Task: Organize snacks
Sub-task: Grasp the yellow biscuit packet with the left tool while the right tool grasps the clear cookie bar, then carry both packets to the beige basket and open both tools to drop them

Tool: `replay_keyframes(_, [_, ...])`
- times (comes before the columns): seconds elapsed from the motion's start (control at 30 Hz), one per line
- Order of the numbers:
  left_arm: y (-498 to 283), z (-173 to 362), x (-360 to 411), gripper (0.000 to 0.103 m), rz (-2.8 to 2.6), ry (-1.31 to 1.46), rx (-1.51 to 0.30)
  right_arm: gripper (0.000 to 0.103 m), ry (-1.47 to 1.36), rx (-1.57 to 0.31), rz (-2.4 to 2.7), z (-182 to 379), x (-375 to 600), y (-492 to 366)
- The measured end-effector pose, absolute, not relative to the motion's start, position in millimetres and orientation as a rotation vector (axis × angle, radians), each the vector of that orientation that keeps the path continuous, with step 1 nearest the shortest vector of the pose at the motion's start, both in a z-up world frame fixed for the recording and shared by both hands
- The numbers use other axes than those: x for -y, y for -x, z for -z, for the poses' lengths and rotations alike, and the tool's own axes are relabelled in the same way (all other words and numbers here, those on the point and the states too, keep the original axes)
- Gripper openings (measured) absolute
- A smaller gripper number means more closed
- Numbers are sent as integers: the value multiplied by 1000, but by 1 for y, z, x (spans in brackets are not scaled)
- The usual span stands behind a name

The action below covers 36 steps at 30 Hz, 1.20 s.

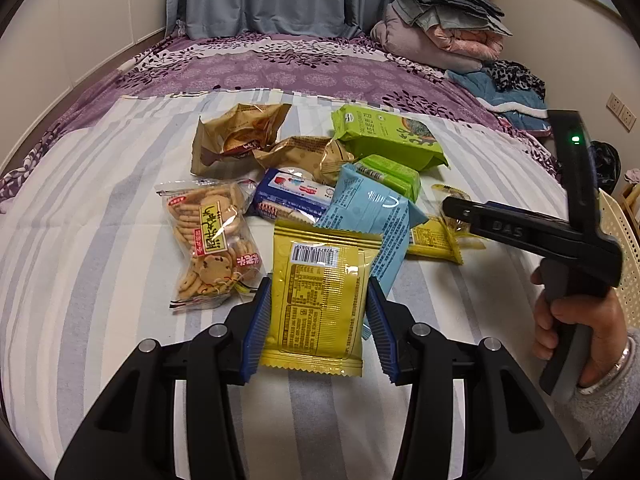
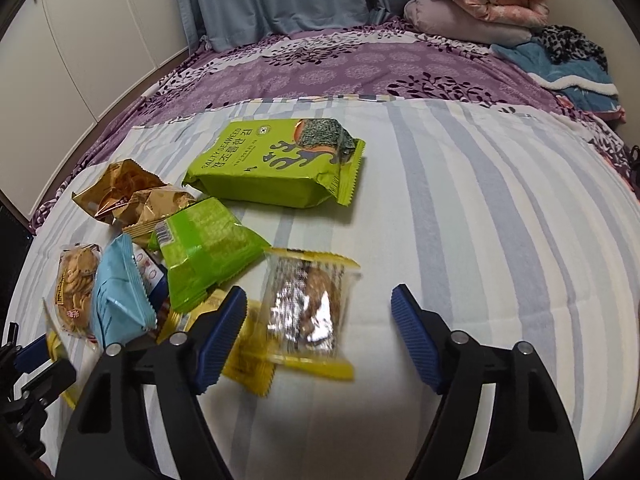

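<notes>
1. The left gripper (image 1: 320, 312) has its jaws clamped on the two side edges of a yellow packet (image 1: 320, 300), barcode side up. The small print on its back cannot be read. It is the nearest packet of the pile on the striped sheet (image 1: 100, 260) of the bed.
2. The right gripper (image 2: 319, 332) has its jaws wide apart, with a clear-windowed yellow-edged wrapper (image 2: 308, 308) lying between them. That wrapper is blurred, and I cannot tell whether either blue pad touches it.
3. Behind the yellow packet a light blue packet (image 1: 368, 216) is half covered by it. A dark blue pack (image 1: 292, 196) further back is mostly buried, its label too small to read.
4. Just left of the yellow packet lies a clear bag of small round biscuits (image 1: 212, 240) with a yellow label; the characters are not legible to me.
5. Far behind the yellow packet sits a big green pack (image 2: 280, 160) printed "SALTY SEAWEED" with Korean lettering. A smaller green pack (image 2: 204, 248) lies nearer, and two crumpled gold-brown bags (image 1: 240, 136) lie to their left.
6. The right tool's body reads "DAS" in the left view.
</notes>
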<state>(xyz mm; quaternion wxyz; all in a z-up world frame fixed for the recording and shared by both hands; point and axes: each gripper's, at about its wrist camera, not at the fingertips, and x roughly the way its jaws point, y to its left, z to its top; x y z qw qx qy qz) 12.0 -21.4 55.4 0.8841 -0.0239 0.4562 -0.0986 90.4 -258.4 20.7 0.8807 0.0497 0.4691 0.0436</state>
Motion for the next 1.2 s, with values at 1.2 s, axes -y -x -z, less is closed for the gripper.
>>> replay_keyframes(1.2, [12,-115,86,47,297,-62,-837,38,-82,-788,0,-100,301,-23])
